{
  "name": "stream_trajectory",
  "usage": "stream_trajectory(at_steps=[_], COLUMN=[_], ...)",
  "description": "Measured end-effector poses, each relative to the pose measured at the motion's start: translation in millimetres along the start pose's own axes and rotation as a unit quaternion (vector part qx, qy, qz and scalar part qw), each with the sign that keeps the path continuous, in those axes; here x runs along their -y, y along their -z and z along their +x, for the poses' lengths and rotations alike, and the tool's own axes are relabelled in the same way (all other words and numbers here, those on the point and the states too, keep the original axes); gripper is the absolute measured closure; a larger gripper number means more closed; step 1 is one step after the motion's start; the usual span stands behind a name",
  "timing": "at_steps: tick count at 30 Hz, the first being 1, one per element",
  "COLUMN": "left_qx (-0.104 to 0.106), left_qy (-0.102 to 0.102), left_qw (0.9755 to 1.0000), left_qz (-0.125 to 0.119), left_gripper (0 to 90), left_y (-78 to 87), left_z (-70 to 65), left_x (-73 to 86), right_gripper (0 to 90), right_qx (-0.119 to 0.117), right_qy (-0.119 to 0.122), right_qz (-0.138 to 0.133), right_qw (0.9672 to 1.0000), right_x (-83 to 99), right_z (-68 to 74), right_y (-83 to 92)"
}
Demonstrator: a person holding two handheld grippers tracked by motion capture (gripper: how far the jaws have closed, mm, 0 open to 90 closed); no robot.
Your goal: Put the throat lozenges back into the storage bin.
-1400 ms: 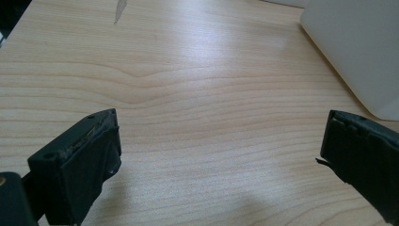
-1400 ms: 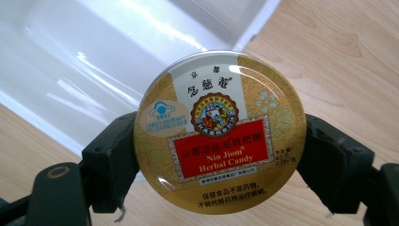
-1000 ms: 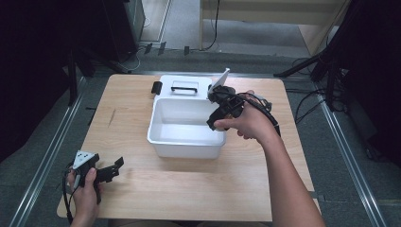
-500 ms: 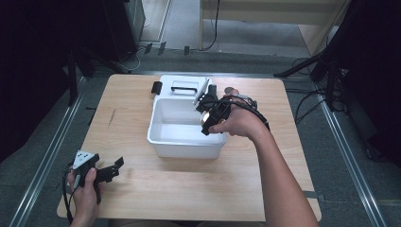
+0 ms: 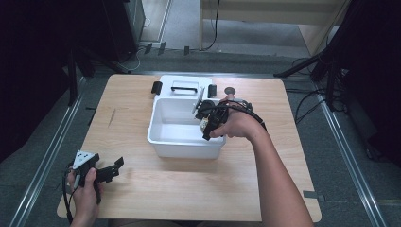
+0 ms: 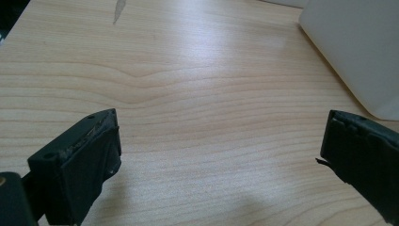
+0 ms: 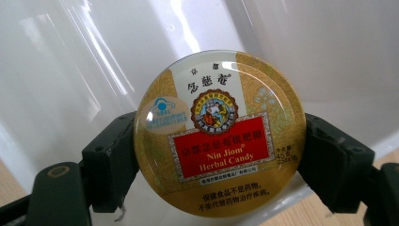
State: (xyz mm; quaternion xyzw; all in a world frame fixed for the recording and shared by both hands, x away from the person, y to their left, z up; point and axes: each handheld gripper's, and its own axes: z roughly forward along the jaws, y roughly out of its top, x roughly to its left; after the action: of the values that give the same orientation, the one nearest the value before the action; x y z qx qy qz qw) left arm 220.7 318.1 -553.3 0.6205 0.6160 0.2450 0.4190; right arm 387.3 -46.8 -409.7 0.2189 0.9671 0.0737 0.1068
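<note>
A round gold candy tin (image 7: 219,134) with a red label is clamped between the jaws of my right gripper (image 7: 219,160), held over the inside of a white plastic bin (image 7: 70,70). In the high view the right gripper (image 5: 208,124) reaches over the right rim of the white bin (image 5: 163,138) at mid-table, with the tin (image 5: 204,125) small at its tip. My left gripper (image 5: 111,170) rests low at the table's front left, open, with bare wood between its jaws (image 6: 221,155). The bin's corner (image 6: 357,52) shows at the upper right of the left gripper view.
Behind the bin lies its white lid (image 5: 183,87) with a black handle and black clips at each side. A small dark round disc (image 5: 230,90) sits on the wooden table (image 5: 293,142) near the lid. Metal rails and cables run along the floor around the table.
My right gripper has moved left and down with the tin, from the bin's back right corner to over its right rim. The left gripper has stayed put.
</note>
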Motion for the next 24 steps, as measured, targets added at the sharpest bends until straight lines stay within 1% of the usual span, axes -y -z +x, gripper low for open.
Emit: stream_trajectory(at_steps=[4,6,8,10,11,12,14,16,19,20,24], left_qx=[0.0,0.0,0.0,0.0,0.0,0.0,0.0,0.001,0.0,0.0,0.001], left_qy=[0.0,0.001,0.0,0.0,0.0,0.0,0.0,0.0,0.0,0.0,0.001], left_qw=[1.0,1.0,1.0,1.0,1.0,1.0,1.0,1.0,1.0,1.0,1.0], left_qz=[0.0,0.0,0.0,0.001,0.001,0.001,0.001,0.001,0.001,0.001,0.001], left_gripper=[0.0,0.0,0.0,0.0,0.0,0.0,0.0,0.0,0.0,0.0,0.0], left_y=[0.0,0.0,0.0,0.2,0.2,0.2,0.2,0.2,0.2,0.3,0.4], left_z=[-0.1,-0.2,-0.2,-0.1,-0.1,-0.1,-0.1,0.0,0.0,0.1,0.1], left_x=[0.0,0.0,0.0,0.1,0.0,0.0,0.1,0.1,0.0,0.0,0.1], right_gripper=[20.6,20.6,20.5,20.6,20.6,20.6,20.6,20.6,20.5,20.6,20.5], right_qx=[-0.003,-0.003,-0.002,0.002,0.002,0.002,0.001,-0.005,-0.013,-0.018,-0.021], right_qy=[0.007,0.008,0.007,0.012,0.012,0.016,0.017,0.015,0.006,-0.001,-0.005], right_qz=[0.005,0.007,0.013,0.024,0.024,0.03,0.034,0.04,0.044,0.047,0.052], right_qw=[1.0,0.9999,0.9999,0.9996,0.9996,0.9994,0.9993,0.9991,0.9989,0.9987,0.9984], right_x=[-0.3,-0.5,-1.5,-3.0,-3.0,-4.2,-4.5,-5.9,-7.6,-9.0,-11.0], right_z=[0.8,1.1,2.1,3.1,3.1,3.7,3.9,3.8,2.5,0.8,-0.7], right_y=[-8.9,-10.2,-14.5,-20.3,-20.3,-24.0,-24.9,-26.2,-28.6,-30.5,-32.5])
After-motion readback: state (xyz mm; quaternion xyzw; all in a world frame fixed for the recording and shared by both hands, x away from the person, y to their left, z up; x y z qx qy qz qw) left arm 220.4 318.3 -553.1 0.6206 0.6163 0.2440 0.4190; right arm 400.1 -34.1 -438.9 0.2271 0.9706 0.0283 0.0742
